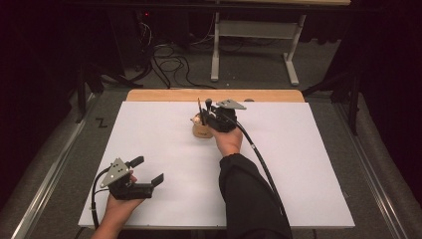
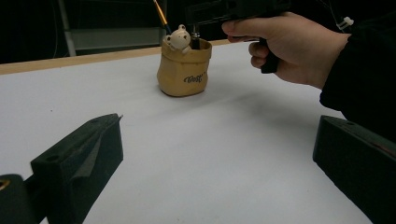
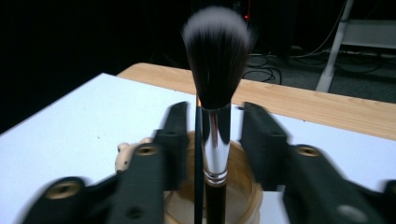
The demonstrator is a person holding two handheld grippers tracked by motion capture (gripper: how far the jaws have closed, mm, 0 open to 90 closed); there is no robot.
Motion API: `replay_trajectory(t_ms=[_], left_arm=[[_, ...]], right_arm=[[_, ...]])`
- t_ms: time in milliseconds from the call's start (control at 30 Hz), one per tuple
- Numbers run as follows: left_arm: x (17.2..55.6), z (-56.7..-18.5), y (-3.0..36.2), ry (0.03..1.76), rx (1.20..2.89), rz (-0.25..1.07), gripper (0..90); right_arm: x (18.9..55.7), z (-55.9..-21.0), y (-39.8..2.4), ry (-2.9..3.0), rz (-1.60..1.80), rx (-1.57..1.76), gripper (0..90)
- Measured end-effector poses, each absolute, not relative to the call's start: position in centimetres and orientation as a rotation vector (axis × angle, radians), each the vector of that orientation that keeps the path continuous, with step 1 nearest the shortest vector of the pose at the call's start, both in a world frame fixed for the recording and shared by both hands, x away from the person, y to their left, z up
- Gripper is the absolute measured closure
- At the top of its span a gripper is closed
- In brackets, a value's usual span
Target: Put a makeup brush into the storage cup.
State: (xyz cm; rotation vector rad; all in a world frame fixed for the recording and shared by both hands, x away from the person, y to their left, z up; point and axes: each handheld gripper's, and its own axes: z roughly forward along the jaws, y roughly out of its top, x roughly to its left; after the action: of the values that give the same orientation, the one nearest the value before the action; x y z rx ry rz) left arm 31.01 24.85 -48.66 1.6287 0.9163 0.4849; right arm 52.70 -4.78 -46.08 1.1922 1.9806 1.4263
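pot lettering: there's a short dark script word on the front of the tan sack-shaped pot [image 2: 183, 70], seen from the left gripper view. Looks like four or five letters, but it's too small and blurry to spell out for sure.
floor mark: a black Z-shaped mark [image 1: 101, 122] sits on the grey floor left of the tabletop in the high view. Could be tape, can't tell.
anything else: no other readable text, brand or number.

Glossy metal-collared brush [image 3: 216, 93], seemingly ceramic pot [image 2: 184, 70]
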Motion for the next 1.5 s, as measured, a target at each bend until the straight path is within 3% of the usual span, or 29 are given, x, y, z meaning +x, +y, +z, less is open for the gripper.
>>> replay_trajectory(t_ms=[167, 567, 967, 1167, 1333, 1500], left_arm=[[31.0, -48.7, 24.8, 0.913, 1.634, 0.485, 2.5], [31.3, -48.8, 24.8, 0.91, 1.642, 0.479, 2.3], [31.6, -49.0, 25.1, 0.942, 1.641, 0.48, 1.3], [31.7, -49.2, 24.9, 0.951, 1.648, 0.487, 0.6], [31.8, -49.2, 24.9, 0.959, 1.652, 0.491, 0.4], [31.7, -49.2, 25.0, 0.966, 1.647, 0.491, 0.4]], right_arm=[[52.7, -45.8, -5.1, 1.98, 1.436, 1.204, 47.8], [51.2, -44.6, -6.3, 1.997, 1.441, 1.168, 43.0], [47.8, -44.1, -9.5, 2.043, 1.448, 1.086, 32.0], [45.8, -44.0, -11.7, 2.088, 1.477, 1.068, 21.3], [43.9, -44.2, -13.8, 2.098, 1.471, 1.073, 2.2], [41.4, -44.1, -16.6, 2.091, 1.457, 1.048, 0.2]])
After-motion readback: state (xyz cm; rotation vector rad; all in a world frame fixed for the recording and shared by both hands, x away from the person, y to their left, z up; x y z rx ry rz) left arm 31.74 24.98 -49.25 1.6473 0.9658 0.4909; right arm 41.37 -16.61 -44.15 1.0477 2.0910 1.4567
